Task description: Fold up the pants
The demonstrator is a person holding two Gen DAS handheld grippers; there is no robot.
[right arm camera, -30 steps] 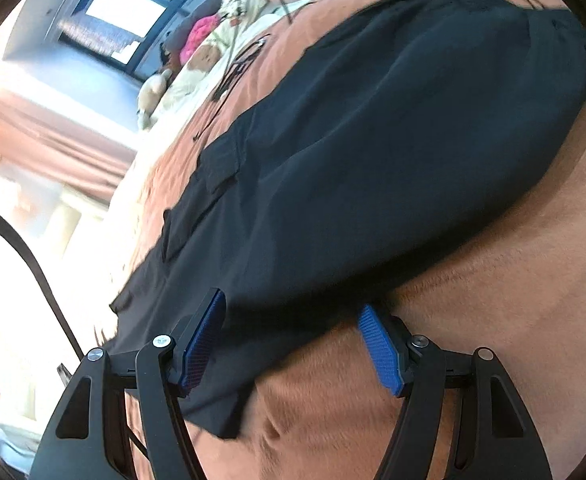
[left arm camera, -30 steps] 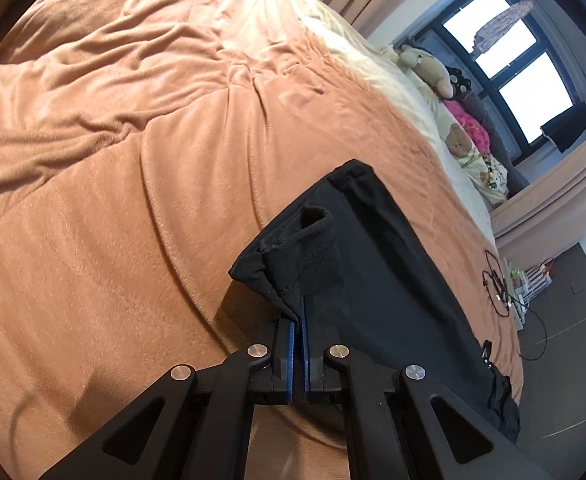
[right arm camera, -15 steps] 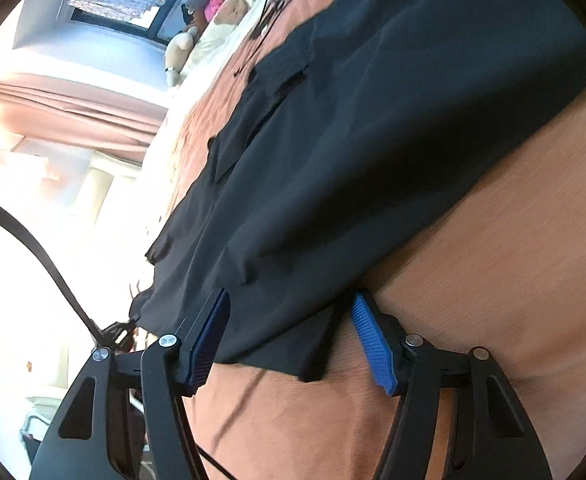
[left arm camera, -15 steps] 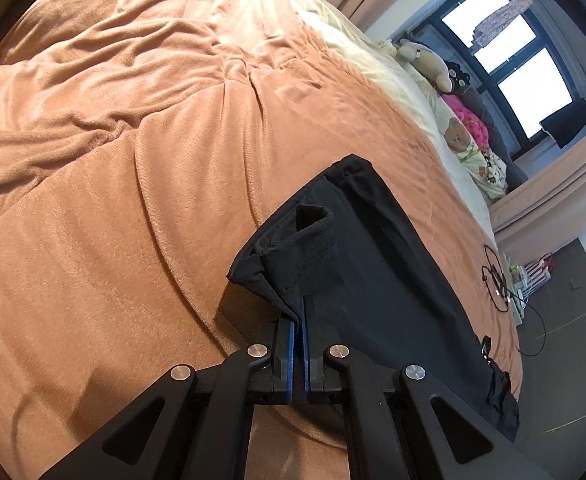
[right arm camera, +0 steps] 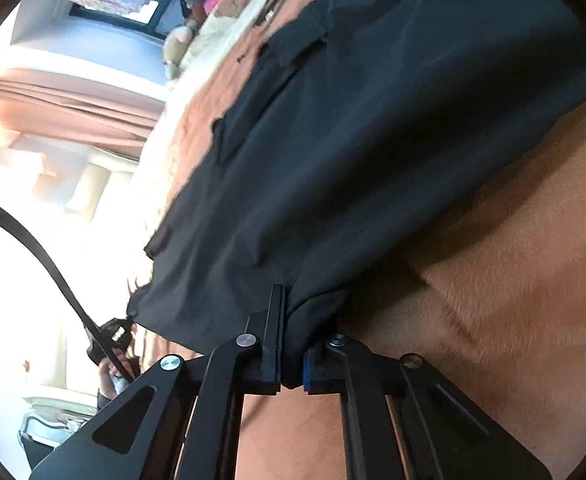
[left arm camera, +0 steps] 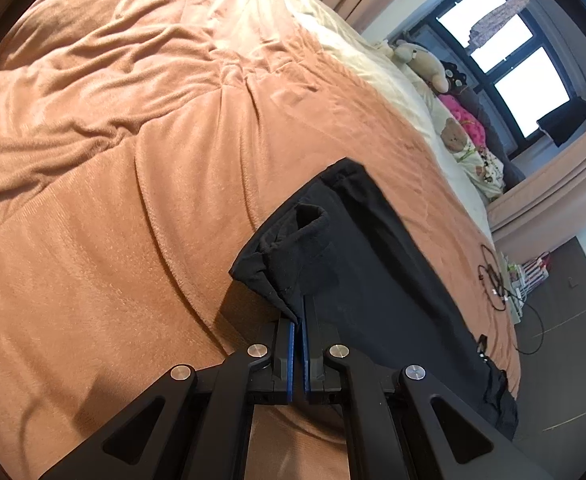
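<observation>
Pants (left arm camera: 373,280) lie on bed (left arm camera: 133,200), left gripper (left arm camera: 297,322) and right gripper (right arm camera: 291,320) each clenched on hem; grasp step done, next lift both together, fold forward.

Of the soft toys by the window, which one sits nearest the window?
The cream plush bear, at the window end of the row; the small brown teddy lies farther along, beyond the pink toy.
</observation>
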